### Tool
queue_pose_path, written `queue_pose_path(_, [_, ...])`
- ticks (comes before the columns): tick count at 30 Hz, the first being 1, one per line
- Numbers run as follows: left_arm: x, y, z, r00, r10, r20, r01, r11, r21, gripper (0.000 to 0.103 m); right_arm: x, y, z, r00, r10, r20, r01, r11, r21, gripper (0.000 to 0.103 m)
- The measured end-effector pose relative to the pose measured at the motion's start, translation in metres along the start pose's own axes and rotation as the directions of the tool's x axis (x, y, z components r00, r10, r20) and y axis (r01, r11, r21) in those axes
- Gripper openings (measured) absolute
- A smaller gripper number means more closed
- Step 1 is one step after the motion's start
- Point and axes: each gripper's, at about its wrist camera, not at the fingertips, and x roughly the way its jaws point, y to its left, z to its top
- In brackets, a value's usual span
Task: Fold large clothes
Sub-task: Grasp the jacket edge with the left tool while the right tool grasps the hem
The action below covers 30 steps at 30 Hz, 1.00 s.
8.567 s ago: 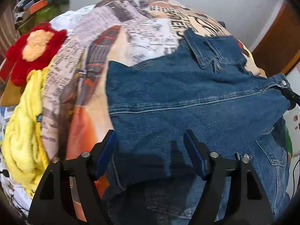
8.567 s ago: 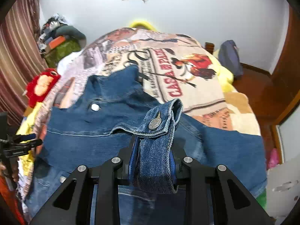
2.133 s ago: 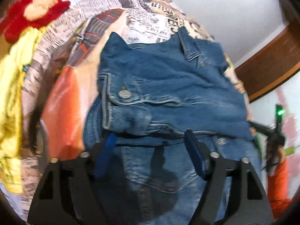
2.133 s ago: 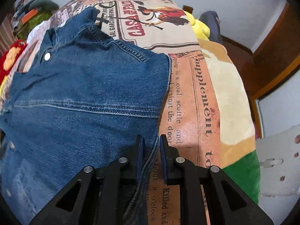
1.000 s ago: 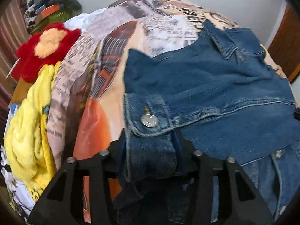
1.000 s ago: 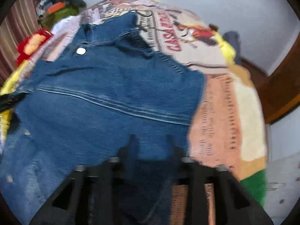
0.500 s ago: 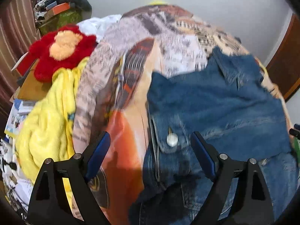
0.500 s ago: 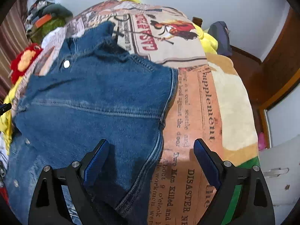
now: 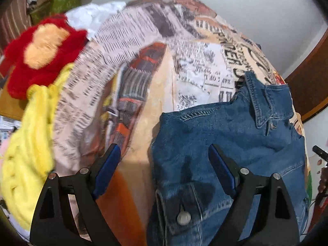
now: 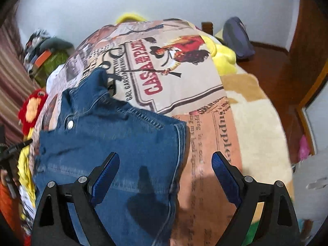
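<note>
Item: denim jacket (image 9: pixel 225 143), laid flat on the printed bedspread (image 9: pixel 143 61), sleeves already turned in over the body.
Lie of jacket: long axis runs from the collar (image 9: pixel 266 102) at about 1 o'clock in the left wrist view down to the hem at 6 o'clock, under the camera; in the right wrist view the collar sits at 11 o'clock.
Left gripper (image 9: pixel 162 170): released, jaws wide, nothing between the pads; it hangs over the jacket's left edge, the edge passing between the fingers, bedspread under the left finger and denim under the right.
Right gripper (image 10: pixel 166 174): released, jaws wide, nothing clamped; it hangs over the jacket's right edge, denim under the left finger and bedspread under the right.
Cuff: buttoned cuff (image 9: pixel 184 215) lies at 6 o'clock in the left wrist view, just below the left gripper.
Nearer hand: each gripper is nearest its own side seam; the hem looks closest to both, though it falls largely out of frame.
Judged next step: likely a fold of the hem toward the collar, along the long axis.
Surroundings: yellow blanket (image 9: pixel 26 143) at 9 o'clock, red plush toy (image 9: pixel 41 49) at 10 o'clock, well apart from the jacket.
</note>
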Motion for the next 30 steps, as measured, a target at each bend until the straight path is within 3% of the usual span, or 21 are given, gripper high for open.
queue_pose_path(2, [0.017,0.003,0.003,0.999,-0.018,-0.036,0.017,1.0,-0.017,0.087,0.017,-0.008,0.002,0.999,0.023,-0.022,-0.021,0.998,0.053,0.087])
queue_pose_path(4, [0.033,0.005,0.005,0.997,-0.04,-0.067,0.037,0.999,-0.036,0.087,0.033,-0.016,0.004,0.998,0.054,-0.045,-0.049,0.994,0.101,0.076])
queue_pose_path(7, [0.05,0.009,0.007,0.994,-0.069,-0.086,0.064,0.996,-0.068,0.081,0.056,-0.027,0.005,0.99,0.117,-0.08,-0.102,0.98,0.169,0.051])
queue_pose_path(10, [0.06,0.013,0.009,0.99,-0.109,-0.086,0.1,0.99,-0.102,0.062,0.065,-0.032,0.006,0.987,0.143,-0.068,-0.126,0.971,0.202,0.037])
queue_pose_path(11, [0.062,0.014,0.01,0.988,-0.129,-0.086,0.119,0.987,-0.113,0.051,0.067,-0.031,0.008,0.986,0.151,-0.067,-0.136,0.972,0.19,0.025])
queue_pose_path(12, [0.064,0.014,0.011,0.985,-0.154,-0.083,0.144,0.982,-0.12,0.038,0.067,-0.03,0.01,0.986,0.15,-0.069,-0.135,0.974,0.182,0.022])
queue_pose_path(13, [0.064,0.013,0.012,0.985,-0.156,-0.076,0.147,0.983,-0.114,0.032,0.067,-0.03,0.013,0.986,0.149,-0.068,-0.136,0.975,0.175,0.018])
queue_pose_path(15, [0.061,0.009,0.014,0.987,-0.154,-0.049,0.149,0.984,-0.093,0.016,0.065,-0.024,0.021,0.988,0.146,-0.055,-0.137,0.98,0.147,0.015])
queue_pose_path(17, [0.052,0.003,0.016,0.991,-0.135,-0.023,0.133,0.989,-0.072,0.012,0.06,-0.017,0.028,0.991,0.127,-0.031,-0.123,0.986,0.116,0.014])
queue_pose_path(22, [0.016,-0.011,0.024,0.996,-0.044,0.079,0.044,0.999,0.005,0.011,0.037,0.018,0.061,0.995,0.084,0.058,-0.084,0.996,-0.006,0.013])
queue_pose_path(27, [-0.024,-0.009,0.042,0.981,-0.018,0.195,0.012,0.999,0.03,0.01,0.016,0.055,0.096,0.984,0.086,0.154,-0.071,0.992,-0.101,0.012])
queue_pose_path(30, [-0.031,-0.006,0.056,0.975,0.019,0.219,-0.027,0.999,0.033,0.01,0.017,0.074,0.114,0.98,0.067,0.189,-0.041,0.989,-0.14,0.012])
